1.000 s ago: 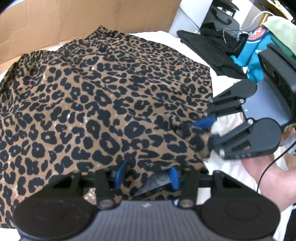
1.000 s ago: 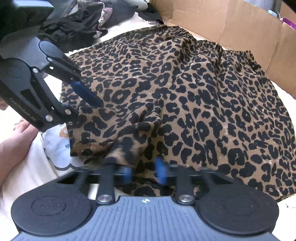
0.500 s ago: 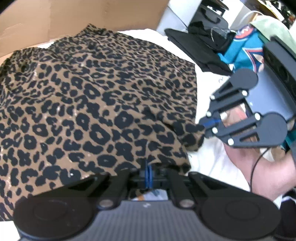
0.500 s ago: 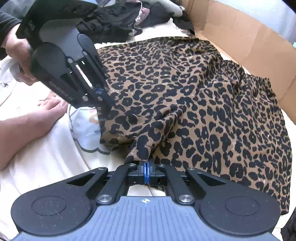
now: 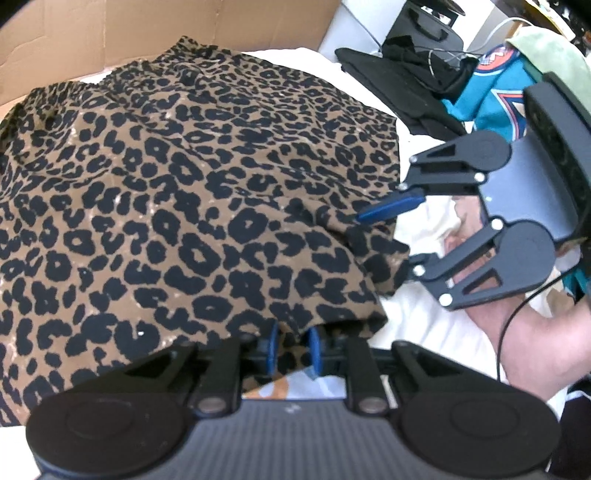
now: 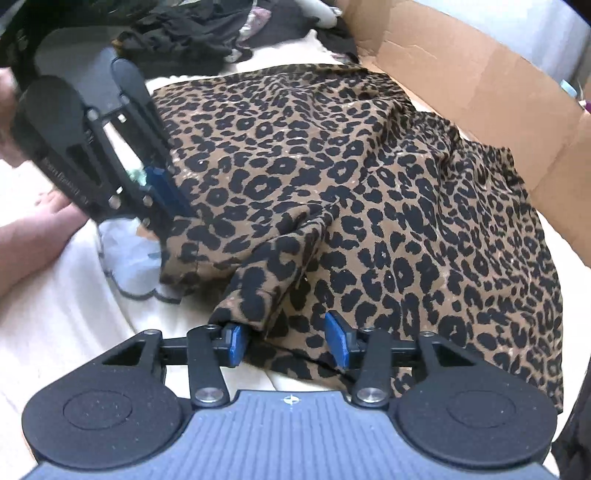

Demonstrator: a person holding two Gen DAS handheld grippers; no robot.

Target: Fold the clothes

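Observation:
A leopard-print garment (image 5: 192, 192) lies spread on a white bed, its elastic waistband toward the cardboard. It also fills the right wrist view (image 6: 369, 192). My left gripper (image 5: 293, 349) sits at the garment's near hem with its blue pads a little apart, and a fold of cloth lies between them. My right gripper (image 6: 290, 339) is open wide, with the hem lying loose between its pads. In the left wrist view the right gripper (image 5: 399, 229) is beside the garment's right corner. In the right wrist view the left gripper (image 6: 162, 199) is at the garment's left edge.
Cardboard panels (image 5: 147, 33) stand behind the garment, also in the right wrist view (image 6: 480, 85). Black clothes (image 5: 391, 77) and a teal jersey (image 5: 491, 92) lie at the far right. A dark clothes pile (image 6: 192, 33) lies at the far left. A white sheet (image 6: 74, 295) covers the bed.
Both grippers were shut on the hem half a second ago. Now both have opened, the right one wide and the left one slightly. The cloth has dropped back onto the bed.

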